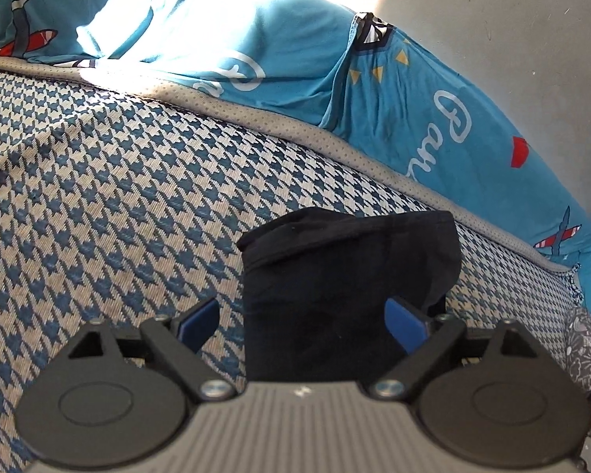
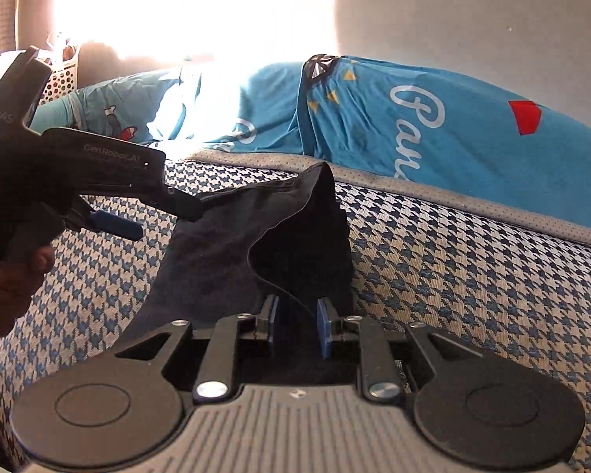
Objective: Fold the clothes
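A black garment [image 1: 346, 276] lies bunched on the houndstooth bed cover [image 1: 118, 181]. My left gripper [image 1: 303, 325] is open, its blue pads [image 1: 199, 321] wide apart on either side of the garment's near end and not pinching it. In the right wrist view the black garment [image 2: 224, 252] rises to a peak ahead of me. My right gripper [image 2: 298, 325] has its jaws drawn close with the dark cloth filling the narrow gap between them. The left gripper [image 2: 157, 213] comes in from the left of that view, held by a hand [image 2: 8, 276], with its upper finger at the garment's left edge.
A teal printed quilt [image 1: 394, 110] lies heaped along the far side of the bed against a pale wall [image 2: 453, 12]. A white perforated basket [image 2: 65, 75] stands at the back left. Strong sunlight washes out the area behind the quilt. A grey patterned cloth [image 1: 587, 351] sits at the right edge.
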The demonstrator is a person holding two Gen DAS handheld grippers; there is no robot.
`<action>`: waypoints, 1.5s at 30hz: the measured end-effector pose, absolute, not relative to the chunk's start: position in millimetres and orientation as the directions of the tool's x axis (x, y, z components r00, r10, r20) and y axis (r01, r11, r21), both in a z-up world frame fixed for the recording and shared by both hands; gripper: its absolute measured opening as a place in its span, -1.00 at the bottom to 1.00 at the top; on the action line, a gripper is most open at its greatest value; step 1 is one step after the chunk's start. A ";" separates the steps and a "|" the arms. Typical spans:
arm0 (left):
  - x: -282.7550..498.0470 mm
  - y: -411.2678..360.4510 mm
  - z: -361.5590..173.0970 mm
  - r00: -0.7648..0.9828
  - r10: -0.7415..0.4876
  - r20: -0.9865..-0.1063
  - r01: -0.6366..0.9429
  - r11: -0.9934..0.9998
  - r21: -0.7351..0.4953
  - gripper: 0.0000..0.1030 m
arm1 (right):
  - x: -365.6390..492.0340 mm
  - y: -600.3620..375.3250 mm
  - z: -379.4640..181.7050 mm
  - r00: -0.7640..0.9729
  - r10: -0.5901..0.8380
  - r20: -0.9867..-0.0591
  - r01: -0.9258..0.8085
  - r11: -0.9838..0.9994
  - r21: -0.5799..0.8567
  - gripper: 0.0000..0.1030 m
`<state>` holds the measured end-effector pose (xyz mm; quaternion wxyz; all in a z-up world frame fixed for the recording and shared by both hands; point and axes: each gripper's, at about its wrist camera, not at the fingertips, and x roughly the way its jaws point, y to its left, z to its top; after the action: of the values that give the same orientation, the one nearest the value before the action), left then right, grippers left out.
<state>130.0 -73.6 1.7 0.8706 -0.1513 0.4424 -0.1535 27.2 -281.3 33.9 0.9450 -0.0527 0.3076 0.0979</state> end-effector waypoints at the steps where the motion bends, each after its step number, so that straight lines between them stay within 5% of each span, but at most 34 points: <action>1: 132.5 -73.6 -1.1 0.561 -0.393 -0.729 0.124 0.910 -0.396 0.77 | 28.7 -281.4 32.5 0.790 0.150 -0.595 -0.219 0.975 -0.045 -0.55; 13: 155.7 -74.5 -19.8 0.587 -0.317 -0.745 0.066 0.936 -0.347 0.77 | 41.4 -294.4 22.8 0.770 0.160 -0.617 -0.212 0.977 -0.011 -0.53; 16: 159.7 -74.7 -21.7 0.595 -0.307 -0.743 0.058 0.938 -0.341 0.77 | 41.0 -297.6 21.6 0.766 0.156 -0.623 -0.201 0.980 -0.002 -0.85; 25: 168.8 -70.0 -29.6 0.614 -0.267 -0.743 0.031 0.949 -0.315 0.81 | 50.2 -355.4 8.9 0.681 0.062 -0.730 0.136 0.968 0.209 -0.87; 28: 171.1 -69.7 -30.4 0.621 -0.254 -0.741 0.031 0.953 -0.301 0.84 | 45.2 -364.3 9.4 0.686 0.004 -0.728 0.182 0.967 0.177 -0.85; 34: 174.9 -71.4 -32.6 0.632 -0.233 -0.739 0.037 0.962 -0.272 0.89 | 38.0 -355.9 30.0 0.770 0.129 -0.625 0.061 0.960 0.273 -0.84; 45: 179.2 -75.1 -34.1 0.640 -0.220 -0.736 0.051 0.968 -0.245 0.91 | 25.1 -307.0 36.2 0.769 0.257 -0.585 -0.183 0.966 0.183 -0.82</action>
<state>179.2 -75.1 -34.1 0.8998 -0.1010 0.4177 -0.0754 25.1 -307.0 36.2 0.9388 0.0578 0.3187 0.1173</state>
